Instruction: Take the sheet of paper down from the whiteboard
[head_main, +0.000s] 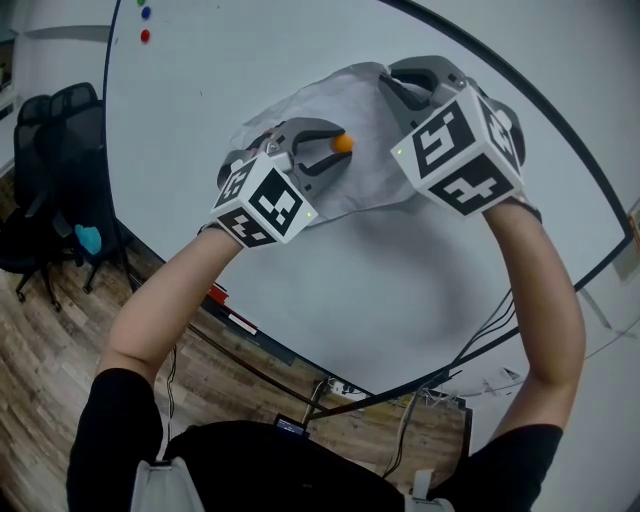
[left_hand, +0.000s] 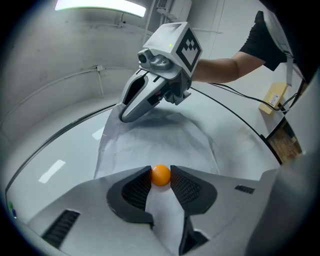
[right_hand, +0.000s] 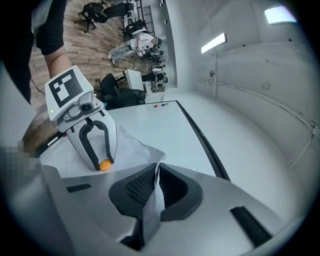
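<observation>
A crumpled white sheet of paper (head_main: 365, 165) lies against the whiteboard (head_main: 400, 290), bulging away from it at the upper right. A round orange magnet (head_main: 343, 143) sits on the sheet's lower left part. My left gripper (head_main: 335, 150) has its fingertips on both sides of that magnet (left_hand: 160, 175), and the pads touch it. My right gripper (head_main: 398, 82) is shut on the sheet's upper right edge; in the right gripper view the paper (right_hand: 152, 200) runs pinched between the pads. In the left gripper view the right gripper (left_hand: 126, 116) rests at the sheet's far end.
A red magnet (head_main: 145, 36) and a blue magnet (head_main: 146, 13) stick to the board's upper left. The board's tray (head_main: 235, 320) with markers runs along its lower edge. Black office chairs (head_main: 45, 190) stand on the wooden floor at the left. Cables (head_main: 490, 330) hang below the board.
</observation>
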